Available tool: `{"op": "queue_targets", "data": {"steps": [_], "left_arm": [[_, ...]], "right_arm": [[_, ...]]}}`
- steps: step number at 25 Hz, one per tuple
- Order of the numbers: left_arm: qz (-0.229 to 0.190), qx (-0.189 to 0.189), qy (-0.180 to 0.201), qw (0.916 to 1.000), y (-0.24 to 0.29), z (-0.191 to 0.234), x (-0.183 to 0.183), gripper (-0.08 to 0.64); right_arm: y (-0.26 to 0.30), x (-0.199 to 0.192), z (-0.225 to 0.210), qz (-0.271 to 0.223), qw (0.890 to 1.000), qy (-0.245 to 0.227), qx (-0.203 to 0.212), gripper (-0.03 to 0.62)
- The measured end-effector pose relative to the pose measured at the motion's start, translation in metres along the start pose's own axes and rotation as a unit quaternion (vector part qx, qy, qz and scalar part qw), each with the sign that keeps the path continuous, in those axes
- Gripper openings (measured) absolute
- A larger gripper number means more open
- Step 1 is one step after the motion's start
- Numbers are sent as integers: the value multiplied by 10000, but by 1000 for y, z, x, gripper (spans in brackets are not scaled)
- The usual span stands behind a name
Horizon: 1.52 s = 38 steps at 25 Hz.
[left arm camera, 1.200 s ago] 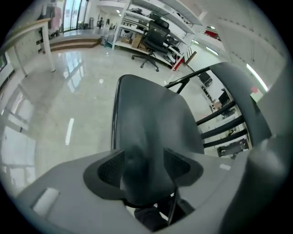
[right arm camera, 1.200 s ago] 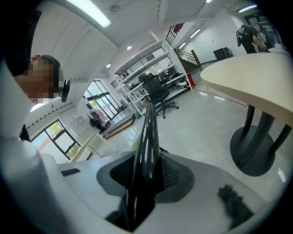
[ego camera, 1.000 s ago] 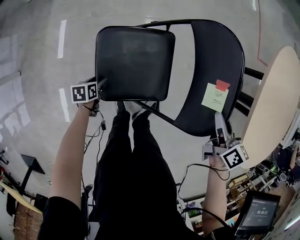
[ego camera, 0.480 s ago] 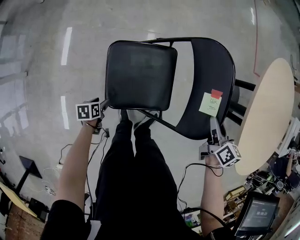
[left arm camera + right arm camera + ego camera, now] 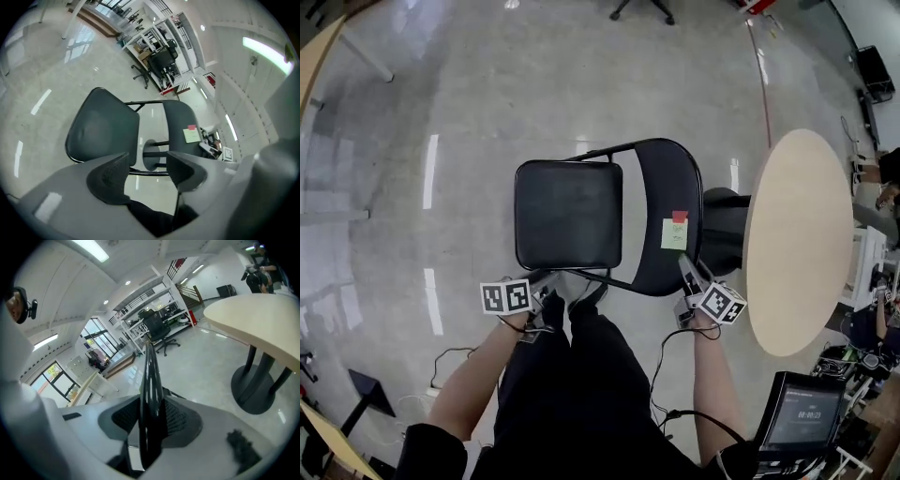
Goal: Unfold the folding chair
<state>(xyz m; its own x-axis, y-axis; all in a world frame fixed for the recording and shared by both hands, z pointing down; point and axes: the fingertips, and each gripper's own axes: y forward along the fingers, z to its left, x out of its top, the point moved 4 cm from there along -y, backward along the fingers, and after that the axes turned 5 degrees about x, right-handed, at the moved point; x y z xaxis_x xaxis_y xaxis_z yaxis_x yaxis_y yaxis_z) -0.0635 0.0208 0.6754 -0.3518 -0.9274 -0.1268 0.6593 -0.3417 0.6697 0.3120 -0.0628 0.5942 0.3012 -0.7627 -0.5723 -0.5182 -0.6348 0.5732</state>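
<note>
Folding chair: the black seat (image 5: 567, 214) lies face up in the head view. A gap separates it from the curved backrest (image 5: 667, 202) at its right. The chair stands on the pale floor (image 5: 441, 112), straight in front of the person.
Left gripper (image 5: 147, 164): held near the seat's front left corner, clear of the chair. Its jaws gape wide, have just been closing a little, and have nothing between them.
Right gripper (image 5: 152, 416): clamped on the thin edge of the backrest, with both pads pressing on it.
Sticky note (image 5: 674, 233): yellow-green with a red tab (image 5: 679, 217) above it, stuck on the backrest near the right gripper.
Round table (image 5: 797, 244): its pale top is close to the right of the backrest. Its dark pedestal base (image 5: 722, 230) sits just behind the backrest and crowds that side.
Legs (image 5: 572, 375): in black trousers, with the shoes (image 5: 572, 289) at the seat's near edge.
Cables (image 5: 661, 375): they trail from the grippers across the floor.
Screen (image 5: 797, 417): at the lower right, beside the table.
Office chair (image 5: 642, 7): far off, well apart from everything else.
</note>
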Motion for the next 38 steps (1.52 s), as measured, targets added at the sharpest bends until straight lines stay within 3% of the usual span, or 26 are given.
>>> {"op": "queue_targets", "data": {"steps": [4, 9, 12, 17, 21, 24, 27, 32, 36, 38], "left_arm": [[-69, -381, 395, 9985, -38, -63, 10, 255], [-93, -611, 775, 9951, -51, -92, 29, 250], [-133, -667, 977, 9929, -58, -101, 31, 250], [-111, -1005, 1135, 9884, -92, -142, 11, 250], [24, -1232, 1523, 9806, -83, -164, 8, 250], [-8, -1346, 2044, 9696, -76, -183, 9, 250], [-185, -1570, 2387, 9582, -101, -217, 3, 242], [-628, -1989, 2682, 9405, -144, -280, -4, 125], [-1132, -1917, 3289, 9177, -147, -311, -13, 6], [-1372, -1789, 3643, 9036, -149, -323, -19, 8]], "right_arm": [[-27, 5, 22, 131, 9989, -116, -427, 135], [-27, 5, 13, 20, 9956, -228, -903, 142], [-43, 8, 12, -135, 9947, -298, -980, 141], [-117, 32, 56, -719, 9937, -105, -850, 141], [-132, 60, 87, -1292, 9905, -113, -457, 141], [-128, 75, 113, -1547, 9877, -208, 51, 141], [-145, 84, 160, -1842, 9803, -237, 670, 141], [-177, 91, 227, -2190, 9606, -480, 1642, 140], [-192, 76, 241, -2304, 9472, -750, 2099, 137], [-199, 67, 247, -2276, 9425, -988, 2240, 133]]}}
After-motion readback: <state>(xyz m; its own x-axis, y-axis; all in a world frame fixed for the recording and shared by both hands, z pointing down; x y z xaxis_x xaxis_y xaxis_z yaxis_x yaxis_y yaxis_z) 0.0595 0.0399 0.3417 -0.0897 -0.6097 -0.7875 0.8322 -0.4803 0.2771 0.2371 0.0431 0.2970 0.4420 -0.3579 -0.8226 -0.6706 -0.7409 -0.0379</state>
